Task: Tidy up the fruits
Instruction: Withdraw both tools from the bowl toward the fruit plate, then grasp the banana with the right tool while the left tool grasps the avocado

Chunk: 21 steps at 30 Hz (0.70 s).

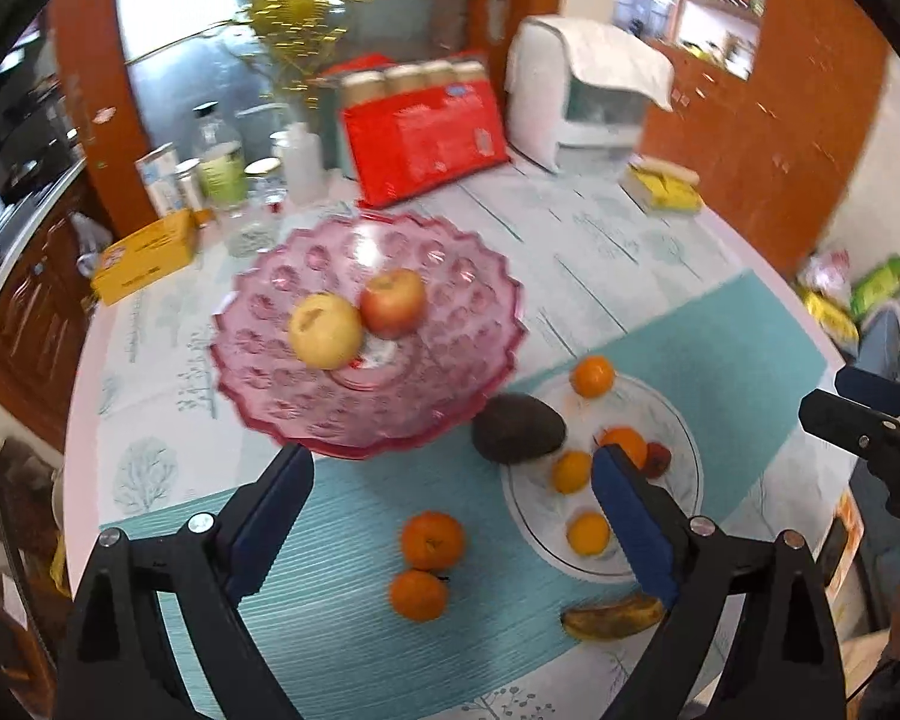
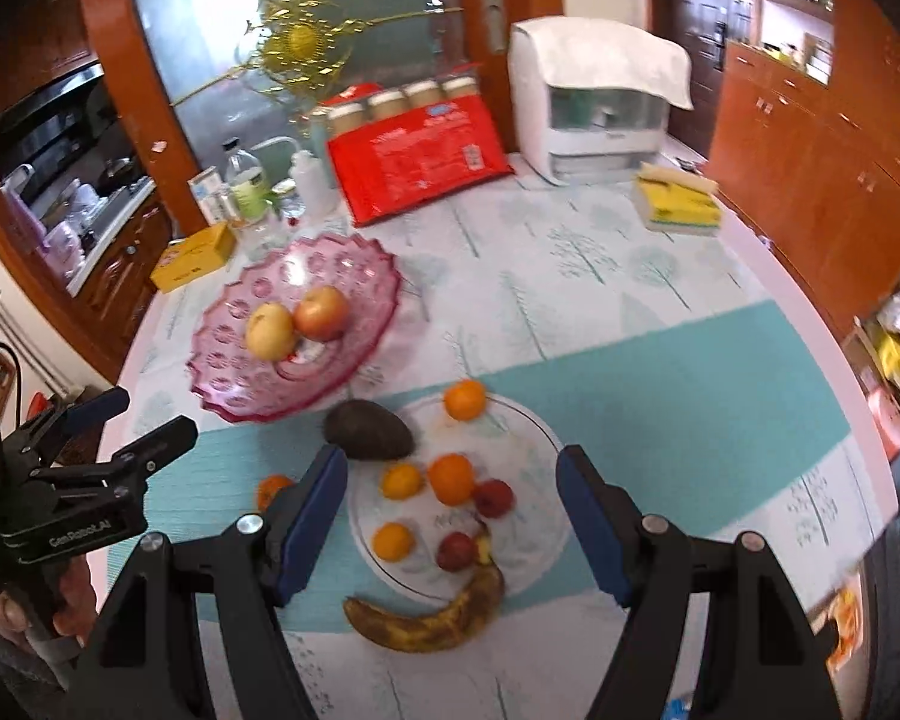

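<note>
Left wrist view: left gripper (image 1: 453,465), jaws wide apart, nothing between the pads, above the teal mat (image 1: 342,540). Pink glass dish (image 1: 258,384) holds a yellow apple (image 1: 324,330) and a red apple (image 1: 393,303). Two oranges (image 1: 432,540) on the mat.

Right wrist view: right gripper (image 2: 453,468), jaws apart, empty, over the clear plate (image 2: 534,438) of small fruits; avocado (image 2: 369,429) at its rim, banana (image 2: 432,618) at its near edge.

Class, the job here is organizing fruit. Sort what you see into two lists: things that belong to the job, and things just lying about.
Belongs to the job:
pink bowl
two apples
avocado
oranges
banana
clear plate

Just lying about:
red pack
yellow box
bottles
sponges
white appliance
</note>
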Each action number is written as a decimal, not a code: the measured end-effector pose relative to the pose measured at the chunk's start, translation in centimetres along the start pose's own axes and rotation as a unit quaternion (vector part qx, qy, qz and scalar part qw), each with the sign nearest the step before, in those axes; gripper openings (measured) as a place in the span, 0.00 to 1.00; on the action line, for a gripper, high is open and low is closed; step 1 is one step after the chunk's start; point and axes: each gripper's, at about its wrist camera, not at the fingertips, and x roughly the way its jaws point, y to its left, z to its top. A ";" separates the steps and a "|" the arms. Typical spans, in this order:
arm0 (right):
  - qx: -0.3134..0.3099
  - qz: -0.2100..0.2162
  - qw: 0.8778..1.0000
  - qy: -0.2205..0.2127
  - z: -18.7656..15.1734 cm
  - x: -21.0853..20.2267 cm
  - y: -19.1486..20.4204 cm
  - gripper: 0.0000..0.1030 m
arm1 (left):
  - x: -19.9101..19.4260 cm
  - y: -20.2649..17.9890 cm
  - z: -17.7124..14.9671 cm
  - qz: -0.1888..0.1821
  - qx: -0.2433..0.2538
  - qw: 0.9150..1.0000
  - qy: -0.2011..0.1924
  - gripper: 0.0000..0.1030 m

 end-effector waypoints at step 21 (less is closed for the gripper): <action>0.157 0.020 0.975 0.159 -10.2 9.7 -3.7 0.67 | 11.4 -1.4 -1.6 -0.074 0.002 0.993 0.087 0.87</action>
